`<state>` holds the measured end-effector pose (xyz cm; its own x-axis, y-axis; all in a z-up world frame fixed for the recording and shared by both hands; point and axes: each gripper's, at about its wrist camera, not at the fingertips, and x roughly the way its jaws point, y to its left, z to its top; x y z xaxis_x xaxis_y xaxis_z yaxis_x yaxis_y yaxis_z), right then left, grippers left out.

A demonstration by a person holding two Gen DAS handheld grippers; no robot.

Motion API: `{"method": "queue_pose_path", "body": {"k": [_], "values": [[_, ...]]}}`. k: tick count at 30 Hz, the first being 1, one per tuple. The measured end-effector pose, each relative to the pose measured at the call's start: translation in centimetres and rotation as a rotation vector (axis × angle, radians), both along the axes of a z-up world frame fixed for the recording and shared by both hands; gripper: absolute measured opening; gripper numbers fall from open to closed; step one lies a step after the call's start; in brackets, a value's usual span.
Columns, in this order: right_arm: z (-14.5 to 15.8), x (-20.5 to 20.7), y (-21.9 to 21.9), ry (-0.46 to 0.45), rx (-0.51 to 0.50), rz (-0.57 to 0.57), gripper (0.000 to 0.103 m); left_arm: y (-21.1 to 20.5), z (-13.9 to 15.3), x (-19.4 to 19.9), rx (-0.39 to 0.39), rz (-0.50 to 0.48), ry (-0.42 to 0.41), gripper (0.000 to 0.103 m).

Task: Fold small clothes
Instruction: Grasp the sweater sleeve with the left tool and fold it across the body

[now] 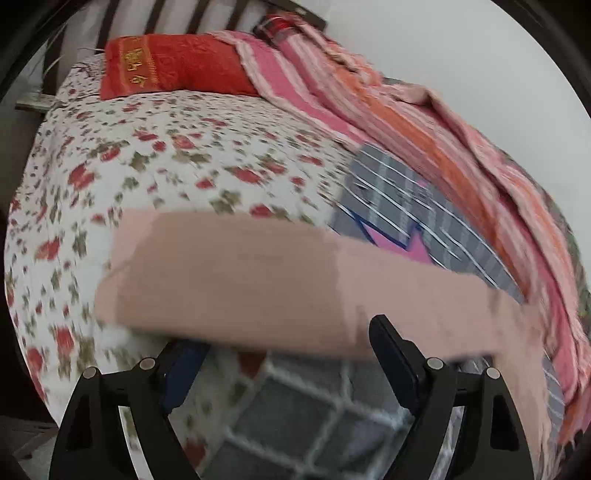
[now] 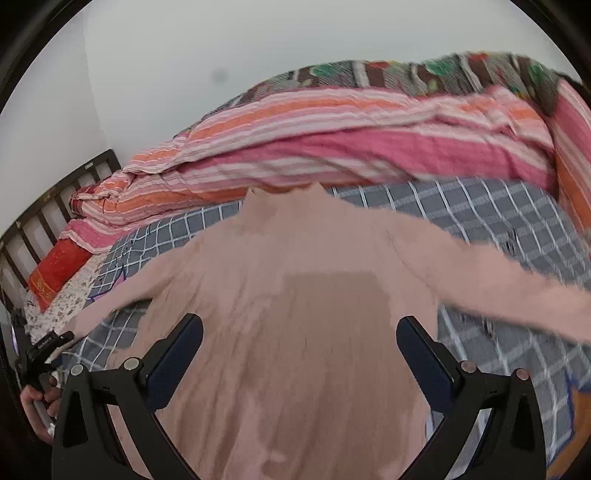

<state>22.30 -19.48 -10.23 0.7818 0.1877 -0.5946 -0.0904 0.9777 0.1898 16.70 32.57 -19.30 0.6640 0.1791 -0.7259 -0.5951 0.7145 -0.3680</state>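
Observation:
A small pale pink long-sleeved top (image 2: 295, 302) lies spread on the grey checked sheet (image 2: 498, 221), neck away from me, both sleeves out to the sides. My right gripper (image 2: 299, 332) is open, its jaws wide apart over the top's body, holding nothing. In the left wrist view one pink sleeve (image 1: 258, 273) stretches blurred across the frame, just ahead of my left gripper (image 1: 288, 343). That gripper is open; its left fingertip is hidden behind the sleeve. The left gripper and the hand on it also show at the far left of the right wrist view (image 2: 44, 354).
A striped pink and orange quilt (image 2: 332, 147) is bunched along the far side against the wall. A red pillow (image 1: 173, 66) lies by the dark slatted headboard (image 1: 155, 14). A floral bedspread (image 1: 166, 158) covers the left part of the bed.

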Motion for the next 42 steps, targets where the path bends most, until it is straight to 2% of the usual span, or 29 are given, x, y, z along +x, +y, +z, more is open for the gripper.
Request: {"method": "queue_pose_path", "body": {"k": [2, 3, 4, 5, 7, 8, 11, 14, 16, 19, 22, 24, 29, 36, 40, 42], "values": [[0.3, 0.5, 0.0, -0.016, -0.006, -0.001, 0.103, 0.6, 0.2, 0.8, 0.040, 0.035, 0.032, 0.071], [0.1, 0.6, -0.2, -0.014, -0.005, -0.010, 0.103, 0.8, 0.3, 1.1, 0.061, 0.029, 0.035, 0.071], [-0.1, 0.6, -0.3, -0.010, 0.001, -0.013, 0.103, 0.9, 0.5, 1.5, 0.096, 0.013, 0.037, 0.061], [-0.3, 0.5, -0.6, -0.004, 0.008, -0.011, 0.103, 0.8, 0.7, 1.9, 0.133, -0.001, 0.048, 0.045], [-0.5, 0.2, -1.0, -0.003, 0.012, -0.013, 0.103, 0.6, 1.2, 2.4, 0.172, -0.021, 0.065, 0.027], [-0.5, 0.0, -1.4, -0.008, 0.016, -0.015, 0.103, 0.4, 1.7, 2.7, 0.203, -0.016, 0.074, 0.006], [-0.9, -0.1, -2.8, 0.005, 0.044, -0.025, 0.103, -1.2, 4.5, 3.7, 0.267, -0.058, 0.059, 0.007], [-1.1, -0.2, -4.5, 0.027, 0.122, -0.018, 0.103, -5.0, 8.9, 5.0, 0.367, -0.139, 0.003, 0.006], [-1.0, -0.4, -5.4, 0.023, 0.141, -0.028, 0.103, -7.7, 11.5, 6.2, 0.401, -0.192, -0.033, 0.006], [-0.8, -0.8, -7.3, 0.013, 0.149, -0.061, 0.103, -11.8, 14.3, 8.0, 0.407, -0.268, -0.087, 0.006], [-0.7, -1.0, -9.2, 0.017, 0.142, -0.087, 0.103, -17.6, 15.9, 10.2, 0.390, -0.396, -0.140, 0.006], [-0.7, -1.2, -10.7, 0.025, 0.123, -0.113, 0.103, -21.1, 16.0, 11.6, 0.413, -0.448, -0.152, 0.006], [-0.7, -2.0, -14.6, 0.012, 0.098, -0.184, 0.103, -30.1, 14.2, 15.1, 0.411, -0.578, -0.145, 0.006], [-0.9, -2.1, -19.1, 0.017, 0.149, -0.298, 0.103, -41.8, 11.6, 17.2, 0.377, -0.775, -0.155, 0.006], [-1.3, -1.7, -19.1, 0.031, 0.168, -0.281, 0.103, -45.5, 9.3, 17.0, 0.292, -0.858, -0.144, 0.006], [-1.3, -1.4, -18.3, 0.035, 0.140, -0.270, 0.103, -46.5, 8.0, 16.6, 0.209, -0.891, -0.132, 0.007]]}}
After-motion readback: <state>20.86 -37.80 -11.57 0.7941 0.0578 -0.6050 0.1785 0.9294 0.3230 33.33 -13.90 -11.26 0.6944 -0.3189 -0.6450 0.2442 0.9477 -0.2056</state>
